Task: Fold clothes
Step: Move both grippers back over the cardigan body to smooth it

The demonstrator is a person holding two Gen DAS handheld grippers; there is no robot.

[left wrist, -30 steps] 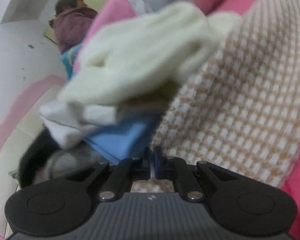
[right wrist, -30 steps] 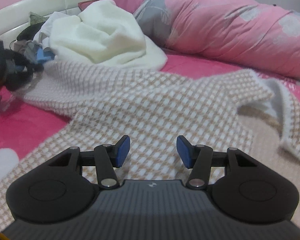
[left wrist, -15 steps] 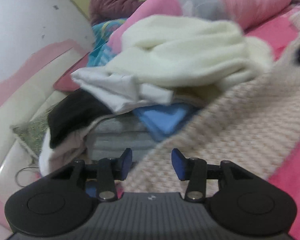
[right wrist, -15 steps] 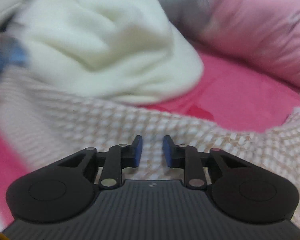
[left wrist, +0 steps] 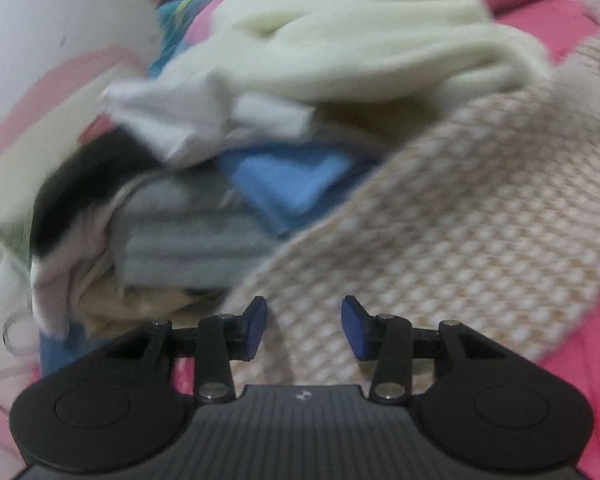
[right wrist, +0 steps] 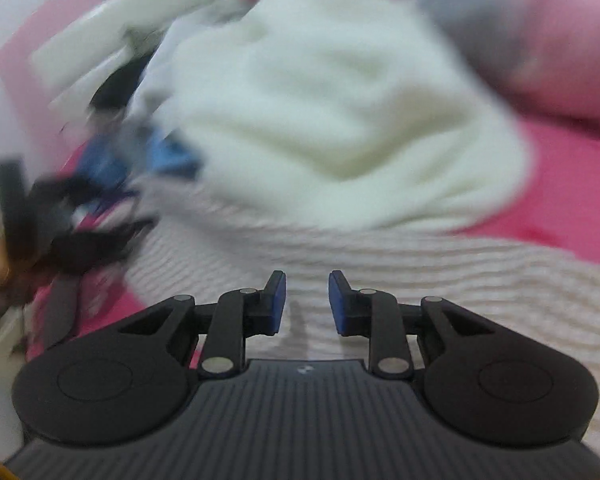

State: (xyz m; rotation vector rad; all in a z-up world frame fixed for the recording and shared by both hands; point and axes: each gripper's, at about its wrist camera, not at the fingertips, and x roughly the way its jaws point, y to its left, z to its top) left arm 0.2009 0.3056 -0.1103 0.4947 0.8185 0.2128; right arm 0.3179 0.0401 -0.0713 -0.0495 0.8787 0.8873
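Knitted beige-and-white sweater (left wrist: 460,216) spread over the pink bed (left wrist: 572,24), beneath both grippers. Left gripper (left wrist: 304,328) – fingers apart, nothing between. Right gripper (right wrist: 307,304) – narrower gap, likewise empty. Seen only from the left: blue cloth (left wrist: 292,176), grey folded garment (left wrist: 188,240). Cream fleece (right wrist: 320,100) in both views, piled at the sweater's far edge.

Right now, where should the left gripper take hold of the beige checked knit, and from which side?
Probably the near edge of the beige checked knit, by the left gripper, whose open jaws hold nothing. The knit lies flat there, its border running diagonally beside the clothes pile, so come from that pile side, one finger sliding underneath.
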